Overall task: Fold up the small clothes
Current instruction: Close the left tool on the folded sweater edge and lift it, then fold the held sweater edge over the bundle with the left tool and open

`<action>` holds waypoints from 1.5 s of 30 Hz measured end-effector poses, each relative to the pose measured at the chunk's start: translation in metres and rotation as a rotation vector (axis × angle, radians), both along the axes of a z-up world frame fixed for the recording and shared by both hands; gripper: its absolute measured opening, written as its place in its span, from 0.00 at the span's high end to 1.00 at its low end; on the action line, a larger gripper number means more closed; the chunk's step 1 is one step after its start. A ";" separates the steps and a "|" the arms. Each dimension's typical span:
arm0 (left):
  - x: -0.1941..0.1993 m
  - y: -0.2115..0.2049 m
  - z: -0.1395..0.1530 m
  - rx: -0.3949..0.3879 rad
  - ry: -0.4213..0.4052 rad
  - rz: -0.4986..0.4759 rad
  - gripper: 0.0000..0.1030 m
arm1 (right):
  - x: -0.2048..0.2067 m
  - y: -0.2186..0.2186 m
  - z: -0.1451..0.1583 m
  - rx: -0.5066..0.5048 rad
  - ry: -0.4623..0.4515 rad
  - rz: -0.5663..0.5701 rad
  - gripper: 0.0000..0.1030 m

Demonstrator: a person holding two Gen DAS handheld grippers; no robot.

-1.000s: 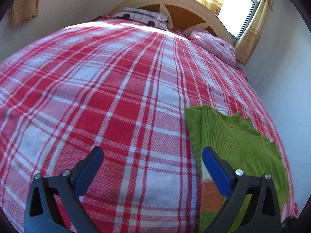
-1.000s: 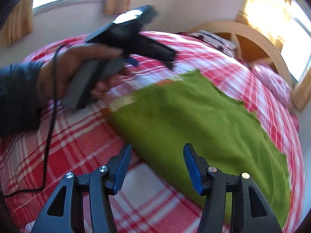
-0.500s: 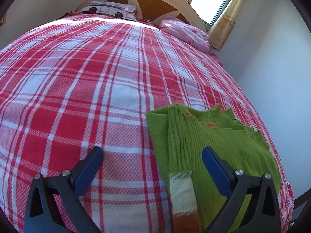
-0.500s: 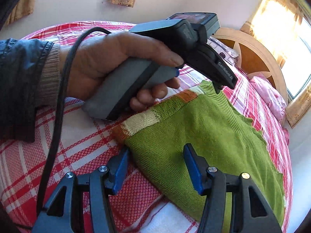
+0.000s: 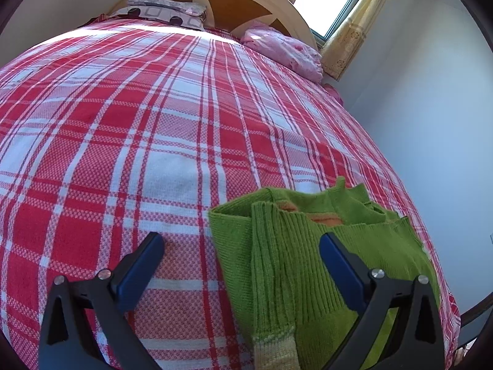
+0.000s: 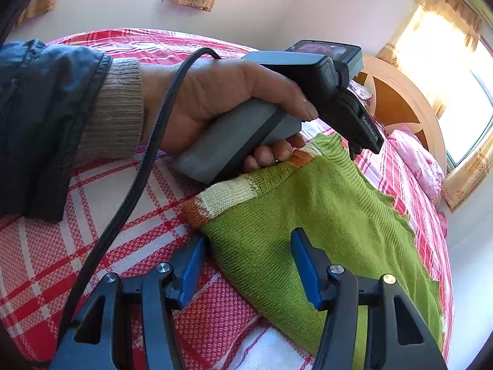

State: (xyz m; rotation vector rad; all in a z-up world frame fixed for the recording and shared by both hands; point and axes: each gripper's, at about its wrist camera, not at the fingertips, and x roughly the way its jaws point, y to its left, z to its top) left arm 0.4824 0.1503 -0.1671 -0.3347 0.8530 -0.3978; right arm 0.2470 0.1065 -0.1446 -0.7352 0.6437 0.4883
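Observation:
A green knit sweater (image 5: 277, 262) lies folded on the bed near its right edge, with a cream and orange cuff (image 6: 228, 197) at the near side. My left gripper (image 5: 240, 243) is open above the sweater's left edge, and the ribbed fold lies under the gap between its blue pads. In the right wrist view a hand (image 6: 215, 101) holds that gripper low over the cuff. My right gripper (image 6: 246, 259) is open too, its pads standing either side of the sweater's (image 6: 323, 209) near corner without pressing it.
A red and white plaid sheet (image 5: 123, 123) covers the bed. Two pillows (image 5: 166, 12) (image 5: 283, 49) rest against the wooden headboard (image 5: 246, 3). A white wall (image 5: 431, 123) runs close along the bed's right side. A black cable (image 6: 132, 191) trails from the left gripper.
The left gripper has moved right, from bare sheet to over the sweater's left edge. The right gripper has come closer to the sweater's near corner. Both stayed open.

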 end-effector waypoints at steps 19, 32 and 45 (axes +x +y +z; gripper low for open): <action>0.003 0.011 -0.009 -0.157 0.061 -0.037 0.84 | -0.002 -0.024 0.032 0.210 0.095 0.012 0.88; -0.006 -0.001 0.041 -0.321 0.048 -0.005 0.86 | 0.009 -0.119 0.099 0.515 0.102 -0.074 0.90; -0.011 -0.087 0.115 -0.274 -0.057 -0.094 0.87 | 0.015 -0.218 0.127 0.701 0.115 -0.153 0.91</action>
